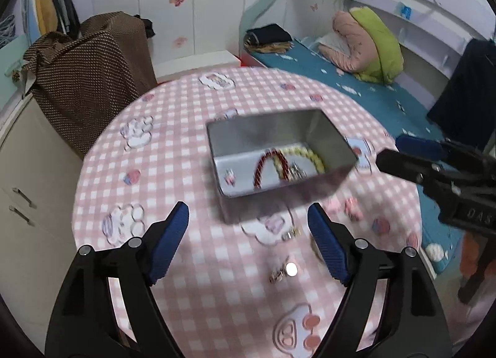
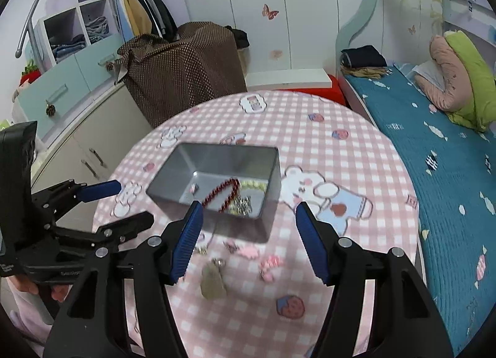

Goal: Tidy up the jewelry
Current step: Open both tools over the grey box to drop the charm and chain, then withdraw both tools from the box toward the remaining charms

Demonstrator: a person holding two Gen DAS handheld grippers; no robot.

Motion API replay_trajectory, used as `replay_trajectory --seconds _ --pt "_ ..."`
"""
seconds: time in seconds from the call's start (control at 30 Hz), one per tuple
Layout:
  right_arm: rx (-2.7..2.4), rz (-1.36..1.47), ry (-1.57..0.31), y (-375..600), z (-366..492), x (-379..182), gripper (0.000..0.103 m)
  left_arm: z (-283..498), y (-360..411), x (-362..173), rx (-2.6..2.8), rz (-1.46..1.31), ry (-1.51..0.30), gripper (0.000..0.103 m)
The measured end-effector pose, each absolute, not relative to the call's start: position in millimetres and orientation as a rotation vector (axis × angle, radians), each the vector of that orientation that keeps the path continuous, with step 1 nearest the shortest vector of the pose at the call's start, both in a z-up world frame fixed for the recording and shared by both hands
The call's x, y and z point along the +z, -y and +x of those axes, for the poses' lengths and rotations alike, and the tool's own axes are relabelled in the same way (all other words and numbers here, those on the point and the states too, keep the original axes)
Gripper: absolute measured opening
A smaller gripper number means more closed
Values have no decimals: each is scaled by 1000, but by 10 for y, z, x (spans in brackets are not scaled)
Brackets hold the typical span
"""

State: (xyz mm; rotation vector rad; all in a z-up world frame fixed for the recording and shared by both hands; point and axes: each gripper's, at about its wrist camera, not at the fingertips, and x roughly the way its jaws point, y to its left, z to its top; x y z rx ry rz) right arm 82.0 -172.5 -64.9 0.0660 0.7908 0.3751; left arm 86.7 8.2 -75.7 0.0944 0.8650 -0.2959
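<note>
A grey metal tin (image 1: 272, 128) (image 2: 217, 156) stands on the round table with a pink checked cloth (image 1: 186, 147) (image 2: 341, 147). Inside lie a red bead bracelet (image 1: 266, 163) (image 2: 221, 195), a pale yellow bead bracelet (image 1: 310, 153) (image 2: 254, 185) and small silver pieces (image 2: 243, 204). In front of the tin lie a pendant on a thin chain (image 2: 212, 280), small silver pieces (image 1: 283, 271) and pink charms (image 2: 269, 263). My left gripper (image 1: 248, 243) is open and empty above these loose pieces. My right gripper (image 2: 248, 237) is open and empty just in front of the tin.
A bed with a blue quilt (image 2: 449, 172) runs along the table's right side. A cabinet (image 2: 80, 147) with a brown dotted bag (image 2: 183, 70) stands to the left. Wardrobe doors (image 2: 263, 2) are behind the table.
</note>
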Motion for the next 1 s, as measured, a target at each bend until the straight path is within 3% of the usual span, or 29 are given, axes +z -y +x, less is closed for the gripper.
replay_trajectory --seconds 0.37,0.8,0.97,1.0 --pt "390 80 -853 1723 670 -885 59 637 -68 -1185 -330 139 -918 79" --pt "425 76 -905 1556 624 -1040 59 594 -73 -1425 -408 205 -905 45" --pt "441 63 -916 1494 599 -1066 59 591 -14 -1475 -437 219 -888 14" --pt "449 57 -918 1477 591 -1072 59 596 -20 -1473 -438 213 -888 14"
